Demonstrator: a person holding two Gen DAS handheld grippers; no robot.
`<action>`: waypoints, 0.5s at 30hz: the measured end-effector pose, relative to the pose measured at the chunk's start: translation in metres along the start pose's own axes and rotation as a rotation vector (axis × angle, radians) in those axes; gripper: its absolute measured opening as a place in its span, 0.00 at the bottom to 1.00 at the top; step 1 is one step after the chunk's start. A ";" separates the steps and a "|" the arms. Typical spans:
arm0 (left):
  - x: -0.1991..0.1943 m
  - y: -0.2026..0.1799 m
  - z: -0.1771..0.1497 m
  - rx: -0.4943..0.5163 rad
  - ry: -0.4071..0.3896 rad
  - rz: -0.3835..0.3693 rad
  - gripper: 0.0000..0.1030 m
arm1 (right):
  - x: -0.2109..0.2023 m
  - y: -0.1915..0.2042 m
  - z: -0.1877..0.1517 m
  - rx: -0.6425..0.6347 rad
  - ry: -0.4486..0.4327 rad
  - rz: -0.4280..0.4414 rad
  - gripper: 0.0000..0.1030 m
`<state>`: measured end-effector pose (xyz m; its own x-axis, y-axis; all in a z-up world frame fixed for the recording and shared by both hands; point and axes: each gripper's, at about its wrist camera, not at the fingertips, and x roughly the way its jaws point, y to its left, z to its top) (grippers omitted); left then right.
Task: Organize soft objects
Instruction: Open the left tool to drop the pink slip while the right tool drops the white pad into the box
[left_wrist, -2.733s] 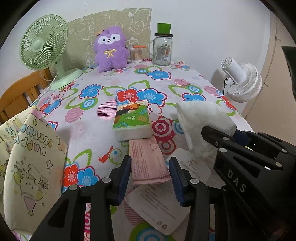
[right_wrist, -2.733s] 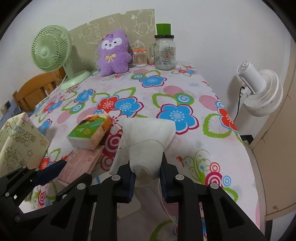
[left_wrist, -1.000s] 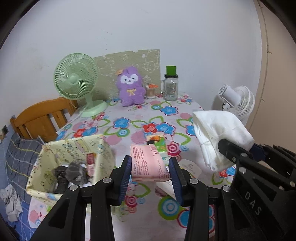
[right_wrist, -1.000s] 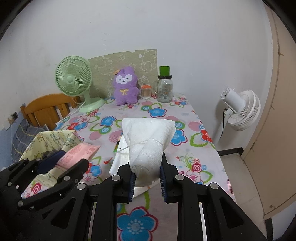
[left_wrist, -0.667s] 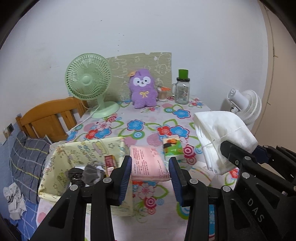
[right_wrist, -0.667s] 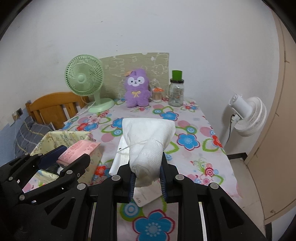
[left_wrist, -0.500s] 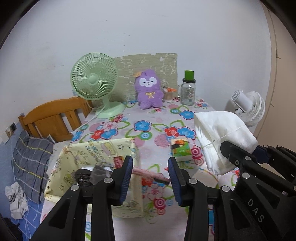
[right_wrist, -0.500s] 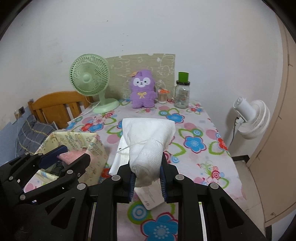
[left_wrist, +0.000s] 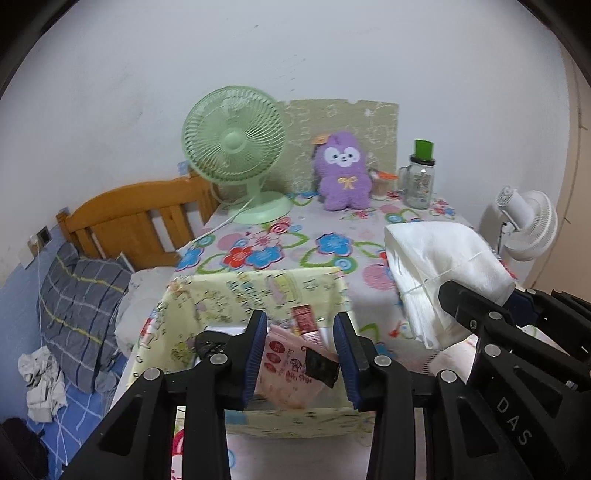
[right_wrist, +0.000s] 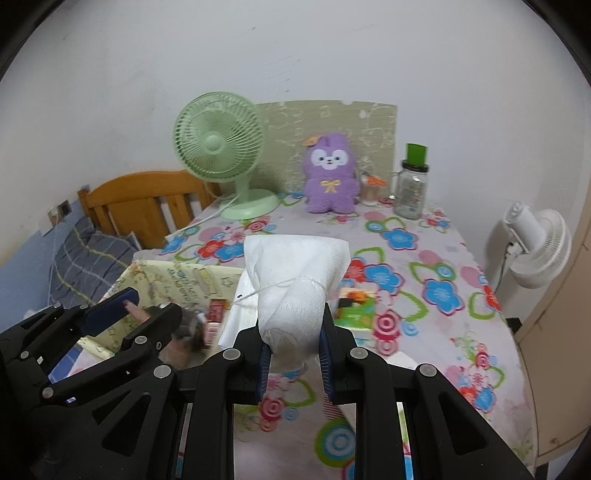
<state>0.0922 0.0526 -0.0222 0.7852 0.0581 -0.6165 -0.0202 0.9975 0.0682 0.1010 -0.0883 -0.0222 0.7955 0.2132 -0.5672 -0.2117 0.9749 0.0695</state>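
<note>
My left gripper (left_wrist: 301, 350) hovers over the yellow patterned fabric basket (left_wrist: 258, 291) at the table's near left. A pink packet (left_wrist: 284, 365) sits between its blue pads, tilted down into the basket, and the jaws look shut on it. A dark scrap (left_wrist: 322, 366) shows against the packet by the right pad. My right gripper (right_wrist: 293, 347) is shut on a white cloth bundle (right_wrist: 297, 280) tied with string and holds it above the table, right of the basket. The basket holds a red-labelled item (left_wrist: 304, 321) and dark pieces.
On the flowered tablecloth (left_wrist: 280, 240) stand a green fan (left_wrist: 236, 147), a purple plush (left_wrist: 343, 173) and a glass jar with a green lid (left_wrist: 419, 184) at the back. A green tissue pack (right_wrist: 354, 310) lies mid-table. A wooden headboard (left_wrist: 136, 218) and pillow (left_wrist: 81, 295) are left, a white fan (left_wrist: 528, 229) right.
Both grippers have moved left with their loads. The basket now lies right under the left gripper. The pink packet has tipped from sticking forward to hanging down into the basket.
</note>
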 end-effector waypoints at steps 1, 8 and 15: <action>0.003 0.005 -0.001 -0.006 0.008 0.004 0.37 | 0.003 0.004 0.001 -0.004 0.004 0.008 0.25; 0.021 0.025 -0.004 -0.027 0.036 0.019 0.37 | 0.024 0.030 0.006 -0.032 0.024 0.054 0.25; 0.041 0.044 -0.010 -0.043 0.082 0.051 0.38 | 0.042 0.051 0.011 -0.060 0.044 0.089 0.25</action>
<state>0.1167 0.0995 -0.0523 0.7291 0.1103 -0.6755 -0.0868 0.9939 0.0687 0.1300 -0.0294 -0.0333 0.7468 0.2943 -0.5963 -0.3150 0.9463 0.0725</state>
